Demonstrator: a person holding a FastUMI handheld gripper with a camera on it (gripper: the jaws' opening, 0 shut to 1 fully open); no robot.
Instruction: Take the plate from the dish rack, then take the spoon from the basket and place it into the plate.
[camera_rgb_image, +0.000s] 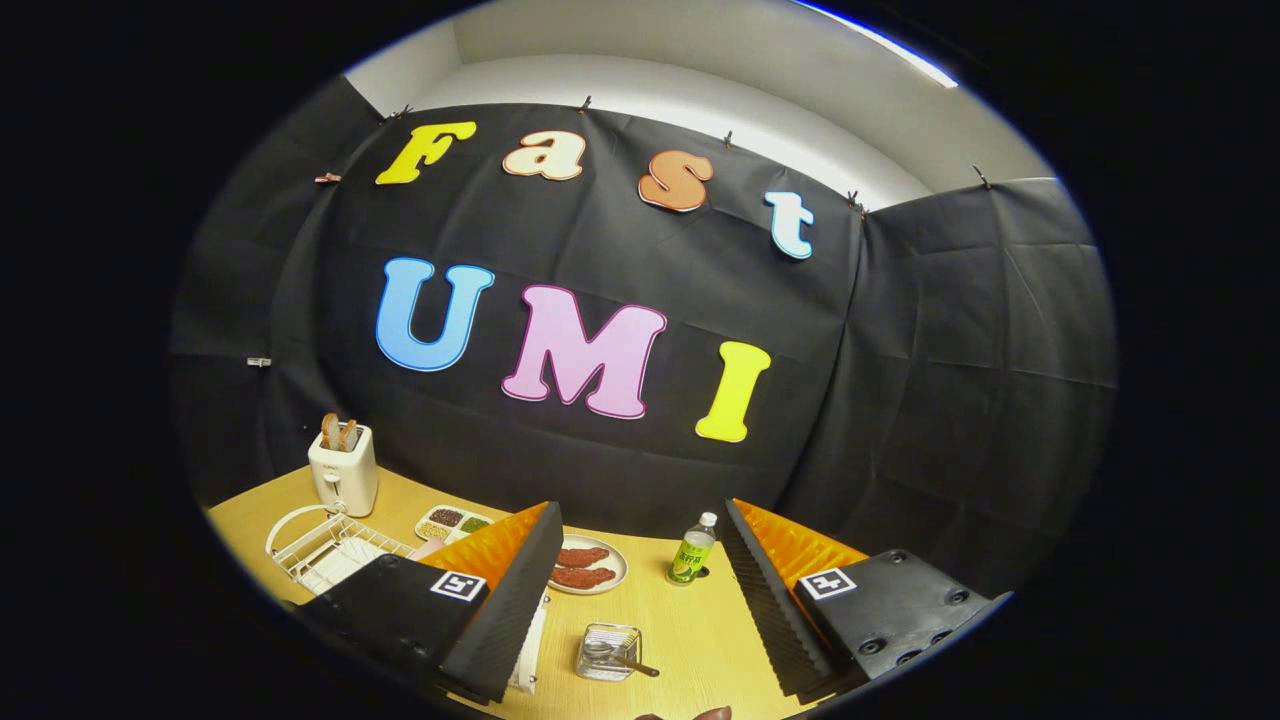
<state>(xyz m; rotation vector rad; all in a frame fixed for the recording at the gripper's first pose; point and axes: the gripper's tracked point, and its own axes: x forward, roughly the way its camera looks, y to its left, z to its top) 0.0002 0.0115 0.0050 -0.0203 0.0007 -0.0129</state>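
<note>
The gripper (640, 600) has its fingers wide apart and holds nothing. The basket (608, 652) sits between them with the spoon (622, 657) inside. The dish rack (325, 548) stands left of the basket, the plate (338, 563) in it. Reaching for the rack could bump the toaster (343, 468) behind it. The table (690, 630) is light wood. Black cloth walls stand around.

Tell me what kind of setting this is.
Likely a staged kitchen tabletop in a recording booth: a wooden table against black cloth walls, carrying a toaster, a wire dish rack and a basket with a spoon. The gripper hangs open above.
</note>
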